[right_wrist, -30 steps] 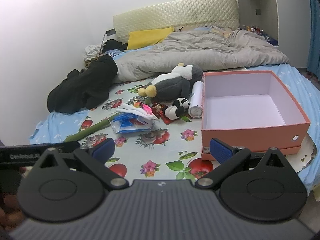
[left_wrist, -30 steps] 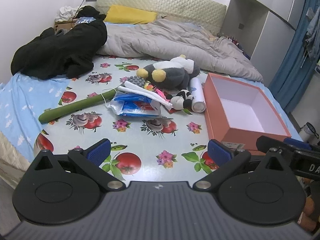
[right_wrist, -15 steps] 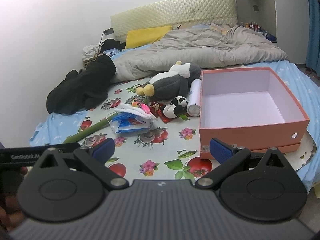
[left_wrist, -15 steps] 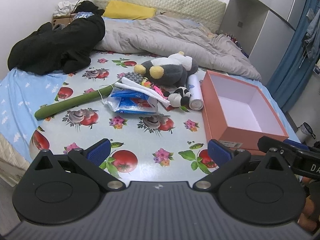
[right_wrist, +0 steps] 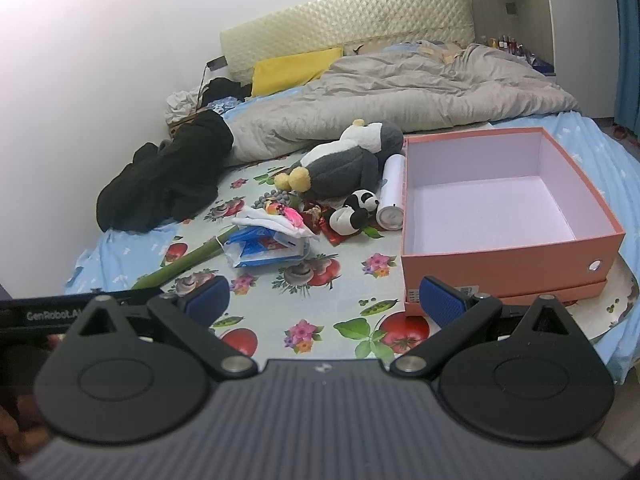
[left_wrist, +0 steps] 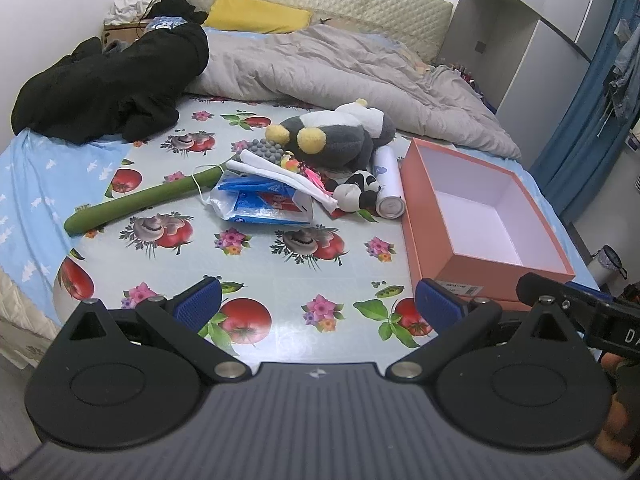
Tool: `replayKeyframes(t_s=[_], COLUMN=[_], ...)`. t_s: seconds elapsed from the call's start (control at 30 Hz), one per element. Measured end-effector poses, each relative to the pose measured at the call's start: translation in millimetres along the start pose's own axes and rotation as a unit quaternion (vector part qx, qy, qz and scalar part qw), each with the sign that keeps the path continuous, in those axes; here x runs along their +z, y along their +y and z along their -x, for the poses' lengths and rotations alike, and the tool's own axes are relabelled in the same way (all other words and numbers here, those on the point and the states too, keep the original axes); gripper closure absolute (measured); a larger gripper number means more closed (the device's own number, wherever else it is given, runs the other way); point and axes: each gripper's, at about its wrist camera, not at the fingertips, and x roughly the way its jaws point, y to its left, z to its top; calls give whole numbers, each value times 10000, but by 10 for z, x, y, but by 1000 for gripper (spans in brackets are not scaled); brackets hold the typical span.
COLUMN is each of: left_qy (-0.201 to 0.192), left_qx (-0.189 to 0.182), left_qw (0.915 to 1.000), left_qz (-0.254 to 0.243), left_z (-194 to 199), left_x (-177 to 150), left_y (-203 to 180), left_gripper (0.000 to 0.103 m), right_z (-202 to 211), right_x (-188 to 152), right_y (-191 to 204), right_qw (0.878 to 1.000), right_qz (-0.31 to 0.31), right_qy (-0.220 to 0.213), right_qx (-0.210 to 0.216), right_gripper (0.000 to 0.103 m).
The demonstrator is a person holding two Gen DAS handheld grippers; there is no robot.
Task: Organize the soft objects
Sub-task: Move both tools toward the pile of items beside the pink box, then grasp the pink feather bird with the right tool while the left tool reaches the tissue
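Rumpled grey duvet (left_wrist: 340, 80) up top, then a glossy fruit-print mat (left_wrist: 256, 264) with a rigid, open orange box (right_wrist: 504, 216) sitting empty on it. Left of the box: fuzzy grey plush (left_wrist: 332, 136), crinkly blue packet (left_wrist: 264, 204), small panda (right_wrist: 354, 210). Left gripper (left_wrist: 316, 304) and right gripper (right_wrist: 326, 300) hover low over the mat's near edge, ribbed blue pads spread wide, holding nothing.

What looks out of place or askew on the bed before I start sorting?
Nothing is damaged or spilled. The odd ones sit in the heap left of the empty orange box: a hard white canister lying on its side against the box, and a crumpled blue packet under white cloth. Neither looks like a soft toy.
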Motion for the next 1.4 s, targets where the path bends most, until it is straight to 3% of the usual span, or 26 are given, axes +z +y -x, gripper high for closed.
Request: replayKeyframes(t_s=[0.4, 0.87, 1.0, 1.1, 1.4], left_qy=[227, 498, 511, 515, 492], left_qx=[11, -76, -167, -254, -489], left_qw=[9997, 9985, 9981, 9973, 9927], left_qz=[125, 199, 305, 448, 987], left_z=[-180, -647, -829, -977, -1512], left_x=[57, 297, 388, 477, 680], left_y=[31, 76, 104, 144, 316], left_gripper=[0, 0, 0, 0, 1], right_z=[-153, -543, -723, -895, -1478], right_x=[22, 230, 328, 407, 696], right_y=[-93, -199, -211, -234, -264], right_qw=[9999, 9977, 9973, 9964, 9955], right_qz=[-127, -472, -458, -460, -326], right_qy=[46, 269, 340, 488, 604], right_qx=[-45, 413, 452, 510, 649], right_gripper=[0, 4, 10, 28, 31])
